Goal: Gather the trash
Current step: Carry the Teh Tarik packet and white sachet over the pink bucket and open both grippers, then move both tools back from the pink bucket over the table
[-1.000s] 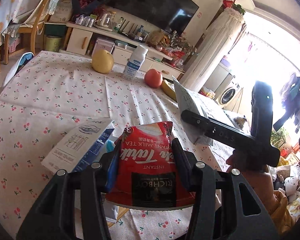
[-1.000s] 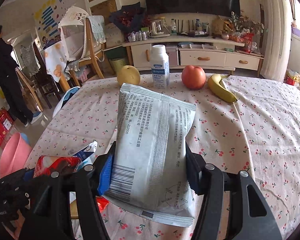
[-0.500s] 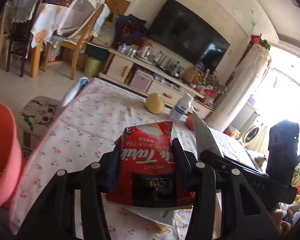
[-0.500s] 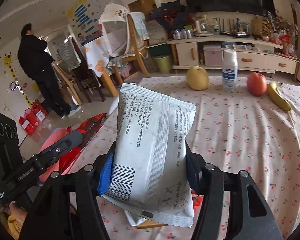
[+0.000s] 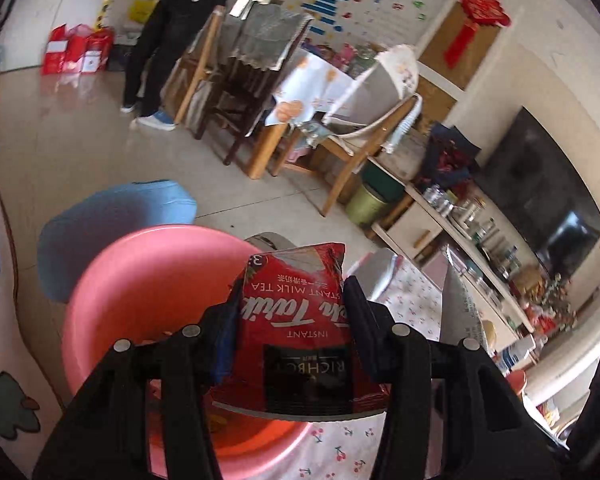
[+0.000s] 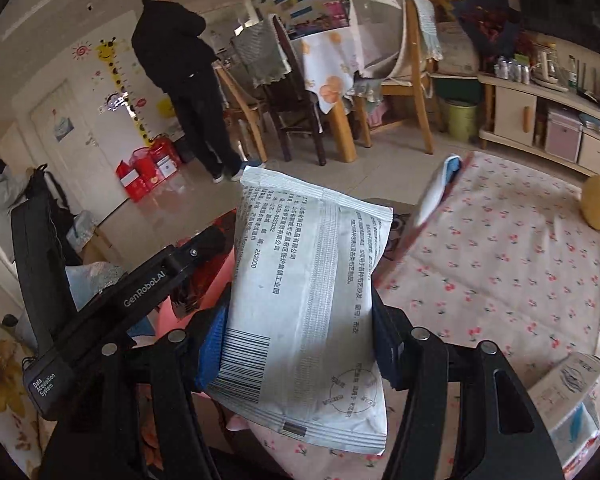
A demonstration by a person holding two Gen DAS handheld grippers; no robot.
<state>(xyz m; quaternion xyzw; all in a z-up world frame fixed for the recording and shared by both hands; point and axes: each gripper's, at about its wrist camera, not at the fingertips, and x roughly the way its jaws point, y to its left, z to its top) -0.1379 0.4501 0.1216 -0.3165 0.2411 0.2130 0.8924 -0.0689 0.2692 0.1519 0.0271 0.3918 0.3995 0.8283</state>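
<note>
My left gripper (image 5: 292,300) is shut on a red instant milk tea packet (image 5: 296,320) and holds it above a pink plastic basin (image 5: 140,280) that sits beside the table's left edge. My right gripper (image 6: 300,316) is shut on a white printed packet (image 6: 308,296) held upright over the table's left edge. The left gripper's black body (image 6: 112,292) shows at the left of the right wrist view, with a little of the pink basin (image 6: 216,284) behind it. The white packet's edge (image 5: 456,308) shows at the right of the left wrist view.
The table has a cherry-print cloth (image 6: 520,272) with a yellow pear (image 6: 598,208) and a white-blue carton (image 6: 572,396) on it. A blue stool (image 5: 112,216) stands past the basin. Wooden chairs (image 6: 340,80), a TV cabinet (image 6: 548,112) and a standing person (image 6: 184,80) are beyond.
Both grippers have swung left off the table with their packets. The left gripper now hangs over the pink basin, and the right one has followed toward the table's left edge.
</note>
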